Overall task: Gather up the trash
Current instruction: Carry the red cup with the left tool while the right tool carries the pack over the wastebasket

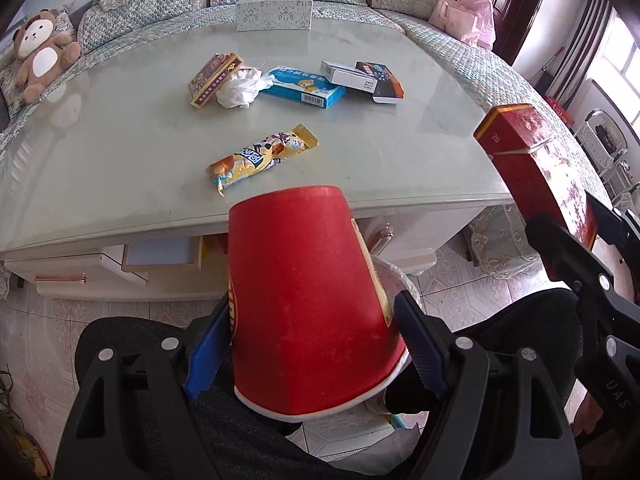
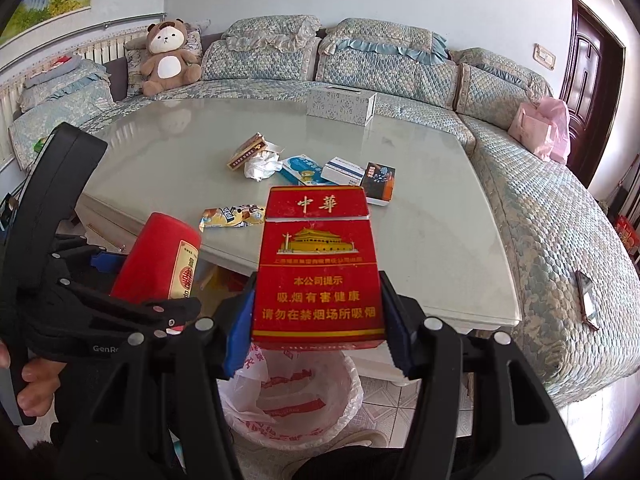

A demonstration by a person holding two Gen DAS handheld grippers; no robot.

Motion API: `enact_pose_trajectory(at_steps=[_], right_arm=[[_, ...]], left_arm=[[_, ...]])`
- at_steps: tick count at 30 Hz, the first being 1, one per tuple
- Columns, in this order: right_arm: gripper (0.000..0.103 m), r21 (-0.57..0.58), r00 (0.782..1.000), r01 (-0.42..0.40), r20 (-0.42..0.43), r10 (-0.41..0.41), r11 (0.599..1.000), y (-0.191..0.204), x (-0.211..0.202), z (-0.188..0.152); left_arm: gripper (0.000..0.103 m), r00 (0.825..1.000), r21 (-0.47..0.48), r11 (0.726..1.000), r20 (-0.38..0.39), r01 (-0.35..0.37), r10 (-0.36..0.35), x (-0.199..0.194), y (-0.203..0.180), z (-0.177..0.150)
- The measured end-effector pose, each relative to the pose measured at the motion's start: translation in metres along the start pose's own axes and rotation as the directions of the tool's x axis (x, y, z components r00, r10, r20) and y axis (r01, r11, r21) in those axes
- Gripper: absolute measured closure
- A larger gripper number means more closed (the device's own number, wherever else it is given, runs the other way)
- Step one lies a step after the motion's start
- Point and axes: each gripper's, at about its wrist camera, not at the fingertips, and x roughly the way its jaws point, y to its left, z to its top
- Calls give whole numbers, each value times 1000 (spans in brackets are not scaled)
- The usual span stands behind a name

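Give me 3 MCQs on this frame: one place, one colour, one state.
1. Where is the lined trash bin?
A. on the table
B. on the floor below the right claw
C. on the sofa

2. What colour is the paper cup in the left claw?
A. red
B. blue
C. white

3. What state is the cigarette pack in?
A. lying on the table
B. inside the bin
C. clamped in the right claw

Key: 1 B, the bin shows on the tiles under the pack; 2 A, its wall is red; 3 C, both pads press its sides.
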Motion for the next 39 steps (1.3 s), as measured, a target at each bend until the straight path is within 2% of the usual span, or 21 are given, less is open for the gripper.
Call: enact_pose_trajectory(at_steps=[10, 19, 26, 32, 35, 39], right_arm=[[48, 24, 997, -4, -73, 6, 1000, 0, 21, -27], [48, 50, 989, -7, -144, 15, 999, -4, 50, -53], [48, 51, 980, -8, -199, 18, 999, -7, 78, -71], [48, 82, 966, -22, -256, 42, 996, -12, 102, -87], [48, 104, 959, -27, -277, 55, 994, -14, 113, -94], [48, 128, 948, -24, -311, 63, 991, -19, 128, -102]], left_arm=[[26, 998, 41, 998, -52, 41, -39, 30, -10, -22], [26, 996, 56, 998, -87, 33, -29, 65, -12, -34], [26, 988, 64, 997, -154, 33, -22, 101, -9, -45], [26, 972, 34, 996, -224, 80, -70, 131, -4, -51], [26, 953, -3, 992, -280, 123, -119, 148, 2, -54], [26, 940, -30, 993, -319, 118, -121, 167, 7, -56]])
